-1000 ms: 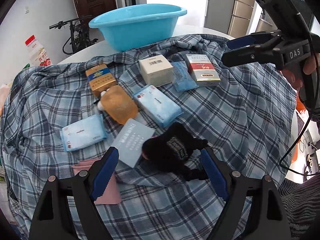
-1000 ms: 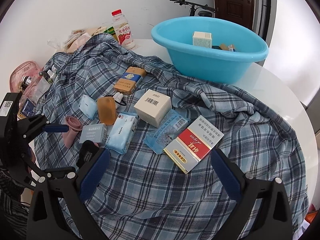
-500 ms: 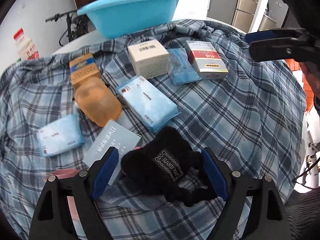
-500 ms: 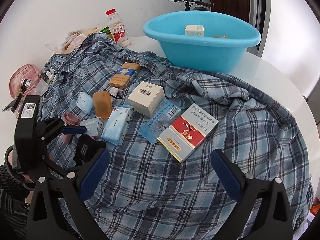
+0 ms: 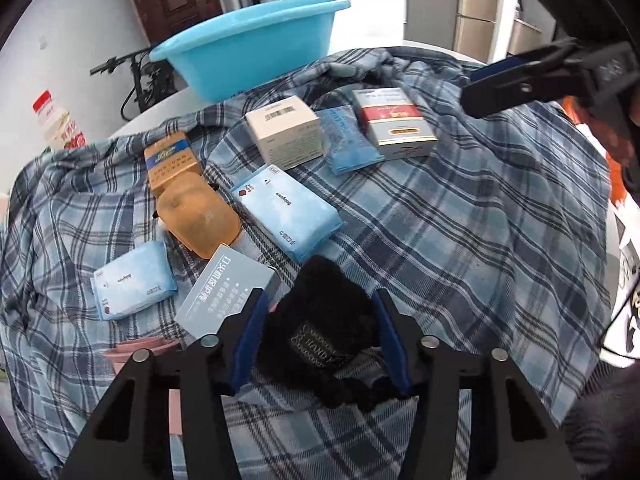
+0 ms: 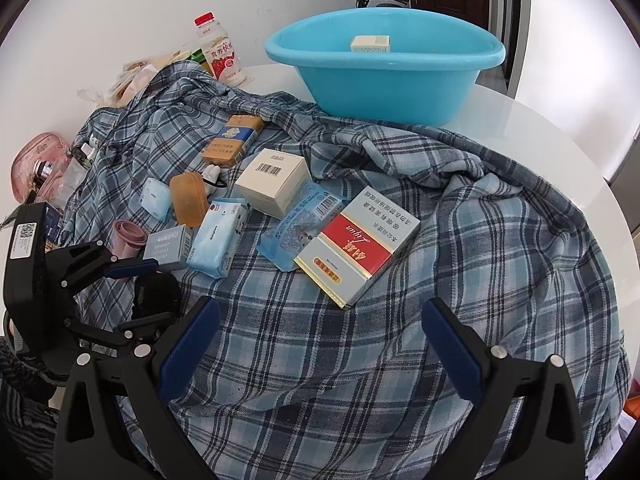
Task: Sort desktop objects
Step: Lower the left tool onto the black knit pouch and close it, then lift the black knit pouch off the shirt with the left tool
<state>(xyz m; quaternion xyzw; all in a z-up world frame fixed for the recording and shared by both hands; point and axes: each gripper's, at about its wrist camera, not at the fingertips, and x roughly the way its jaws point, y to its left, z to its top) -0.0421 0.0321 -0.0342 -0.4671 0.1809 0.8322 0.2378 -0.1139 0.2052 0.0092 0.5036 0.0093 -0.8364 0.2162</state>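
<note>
The left gripper (image 5: 318, 330) has narrowed its fingers onto the black fuzzy pouch (image 5: 320, 332), gripping it for sorting, while the right gripper (image 6: 320, 344) hovers wide open, holding nothing.

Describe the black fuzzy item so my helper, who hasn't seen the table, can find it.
Start at the blue basin, then cross the plaid cloth to its near edge. The black fuzzy item sits between the left gripper fingers: the only dark, furry thing among boxes and packets.

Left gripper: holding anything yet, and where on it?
The left gripper straddles the black fuzzy glove at its labelled cuff; firm contact cannot be told. The right gripper is open, empty.
</note>
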